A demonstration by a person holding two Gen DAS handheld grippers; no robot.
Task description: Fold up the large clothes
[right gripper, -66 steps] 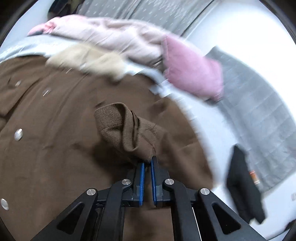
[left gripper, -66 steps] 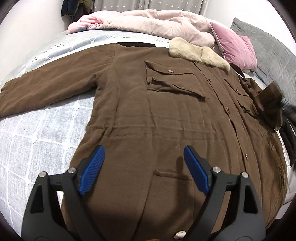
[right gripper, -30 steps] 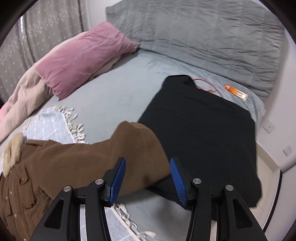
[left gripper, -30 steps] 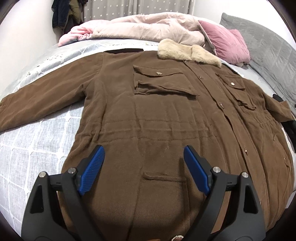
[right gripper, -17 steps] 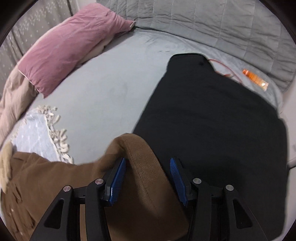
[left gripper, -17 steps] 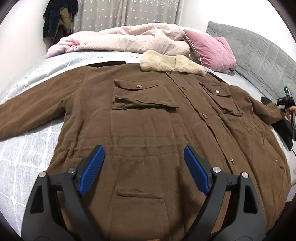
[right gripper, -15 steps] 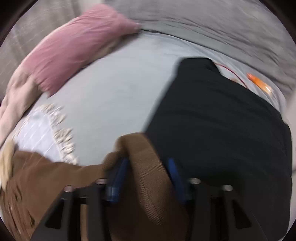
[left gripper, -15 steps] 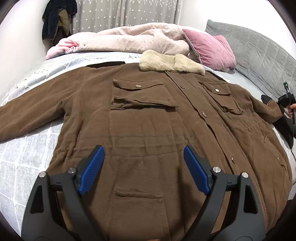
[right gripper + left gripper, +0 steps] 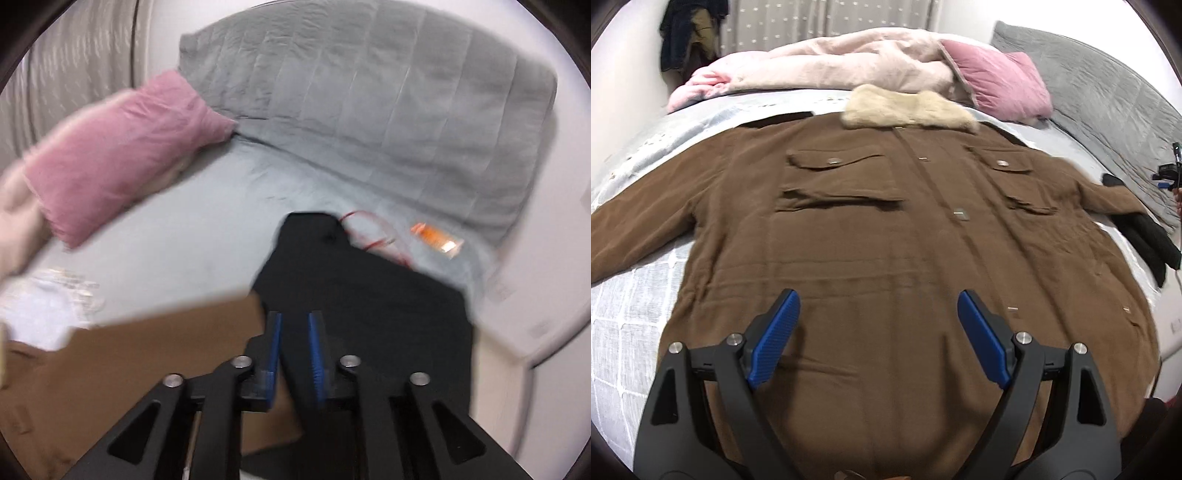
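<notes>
A large brown button-front coat with a beige fur collar (image 9: 886,229) is lying spread flat, front up, across a white grid-patterned bedspread (image 9: 624,314), filling most of the left wrist view. Its collar is pointing toward twelve o'clock, one sleeve is stretching out toward nine o'clock and the other toward three o'clock. Open bedspread is being left only along the nine o'clock side, below that sleeve; at three o'clock the hem side is running close to the bed edge.

The left gripper (image 9: 879,332) is being held over the lower part of the coat with its blue-padded jaws spread wide and nothing between them.

At twelve o'clock, a rumpled pale pink duvet (image 9: 827,66) and a mauve velvet pillow (image 9: 1001,85) are crowding the space just beyond the collar. A grey quilted blanket (image 9: 1108,96) is lying at two o'clock.

In the blurred right wrist view, the right gripper (image 9: 294,343) is opening, its jaws a narrow gap apart; the black cloth is seen through the gap and no pad is pressing on anything. The brown sleeve end (image 9: 166,350) is lying just beside the left jaw, toward nine o'clock. A flat black garment (image 9: 369,295) is lying under and ahead of the jaws, taking up the room from the sleeve end to the bed edge. Beyond it, at one o'clock, a red cord (image 9: 373,232) and a small orange packet (image 9: 436,238) are resting on the pale blue-grey sheet (image 9: 192,240), which is otherwise open toward eleven o'clock.
</notes>
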